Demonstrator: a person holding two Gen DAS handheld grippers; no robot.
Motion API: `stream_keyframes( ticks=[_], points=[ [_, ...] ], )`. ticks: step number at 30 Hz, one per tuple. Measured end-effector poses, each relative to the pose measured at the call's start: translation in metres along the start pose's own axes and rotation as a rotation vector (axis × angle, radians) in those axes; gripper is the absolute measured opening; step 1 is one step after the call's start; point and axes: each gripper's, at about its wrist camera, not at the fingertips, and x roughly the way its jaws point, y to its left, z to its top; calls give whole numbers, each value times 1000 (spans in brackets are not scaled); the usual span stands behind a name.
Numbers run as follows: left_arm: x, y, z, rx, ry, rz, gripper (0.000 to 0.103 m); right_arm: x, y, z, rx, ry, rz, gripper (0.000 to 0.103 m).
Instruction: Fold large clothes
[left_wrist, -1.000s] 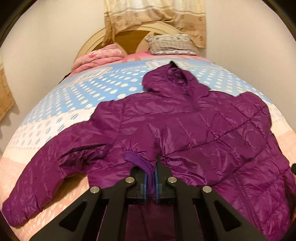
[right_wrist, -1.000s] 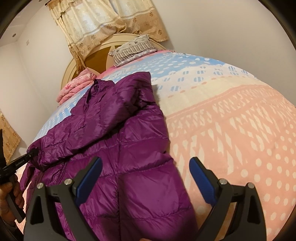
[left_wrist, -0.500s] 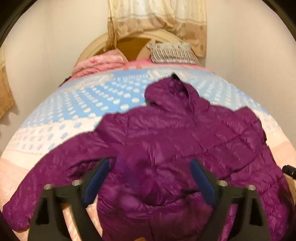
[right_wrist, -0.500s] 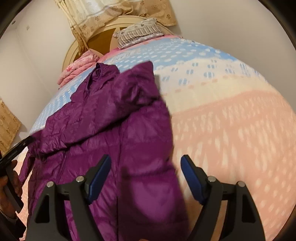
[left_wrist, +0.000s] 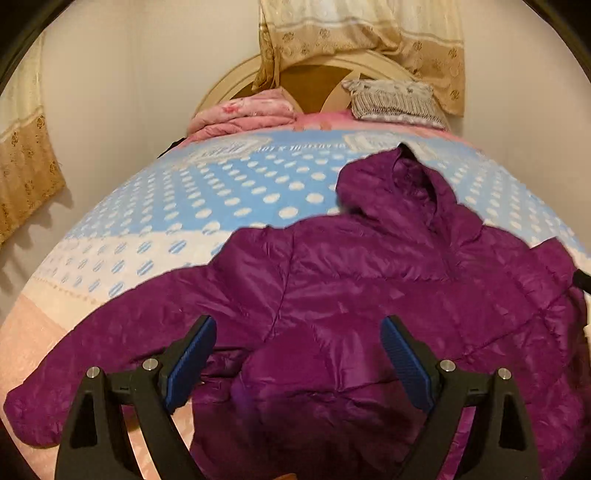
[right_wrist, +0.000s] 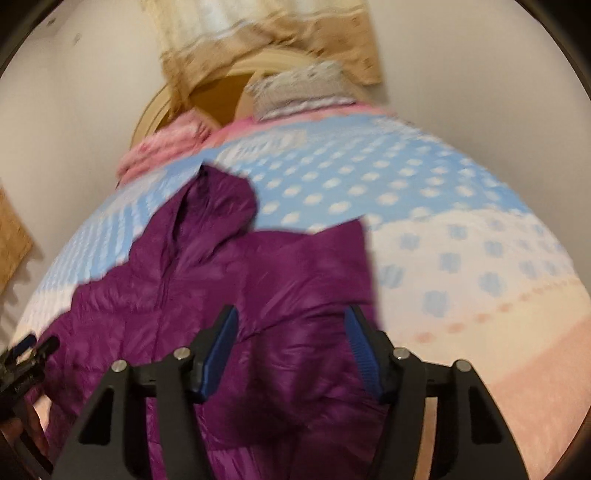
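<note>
A purple hooded puffer jacket (left_wrist: 369, 277) lies front-up on the bed, hood (left_wrist: 399, 192) toward the headboard. One sleeve (left_wrist: 92, 350) stretches out to the lower left. In the right wrist view the jacket (right_wrist: 221, 277) has its right side folded in, leaving a straight edge. My left gripper (left_wrist: 297, 328) hovers open over the jacket's lower front, holding nothing. My right gripper (right_wrist: 291, 317) hangs above the folded right side; its jaws are closing, the fabric lies under them and the pads (right_wrist: 362, 350) do not press on it. That view is blurred.
The bedspread (left_wrist: 184, 206) is blue with white dots, then white, then pink nearest me. A folded pink blanket (left_wrist: 243, 114) and a striped grey pillow (left_wrist: 395, 101) sit by the rounded headboard (left_wrist: 314, 81). Beige curtains (left_wrist: 354, 37) hang behind. Walls flank the bed.
My left gripper let go of the jacket's edge, opened wide and shifted sideways. My right gripper swung left over the jacket, and its jaws narrowed.
</note>
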Motion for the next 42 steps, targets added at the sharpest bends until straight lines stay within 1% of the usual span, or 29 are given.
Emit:
stream_keyframes(
  ticks=[1,2,4,5,7,9,11,14,17,21,26,29,30,31,33,34,38,39,40,42],
  points=[
    [2,-1,-4,-3,7,-6,91,9,-1,-6,-6,14,-18,61],
    [9,0,-9,-11,27,-34,91,17,-5,-13,-4,33,-32,61],
    [15,0,-17,-17,52,-34,91,31,-19,-27,32,78,-45,61],
    [19,1,-23,-22,69,-42,91,35,-28,-35,62,92,-36,62],
    [27,6,-33,-57,112,-55,91,28,-38,-40,115,63,1,61],
    [26,14,-40,-113,121,-81,91,24,-37,-44,111,63,-4,61],
    [25,20,-46,-144,142,-95,91,21,-34,-47,104,61,-19,61],
    [16,23,-54,-159,121,-109,91,11,-31,-57,132,46,-20,61],
    [13,31,-59,-194,121,-136,91,-2,-30,-66,155,36,-3,62],
    [5,31,-65,-180,122,-144,91,-12,-29,-75,193,31,8,62],
    [1,33,-72,-174,141,-159,91,-25,-25,-86,214,23,0,62],
    [6,28,-73,-148,165,-158,95,-24,-23,-85,211,27,-11,62],
    [7,26,-73,-137,171,-155,96,-22,-22,-83,204,35,-20,63],
    [8,25,-72,-129,176,-154,98,-18,-19,-80,190,45,-25,69],
    [11,20,-71,-106,186,-145,100,-15,-14,-74,156,64,-18,77],
    [12,19,-71,-100,189,-146,101,-19,-13,-71,152,60,-38,77],
    [11,20,-73,-109,180,-156,102,-59,-5,-65,174,-69,-117,78],
    [12,20,-72,-108,180,-154,102,-64,3,-65,158,-81,-120,79],
    [12,19,-72,-103,182,-149,102,-65,13,-65,125,-75,-106,80],
    [11,21,-74,-97,185,-144,102,-58,32,-67,40,-44,-75,79]
  ],
)
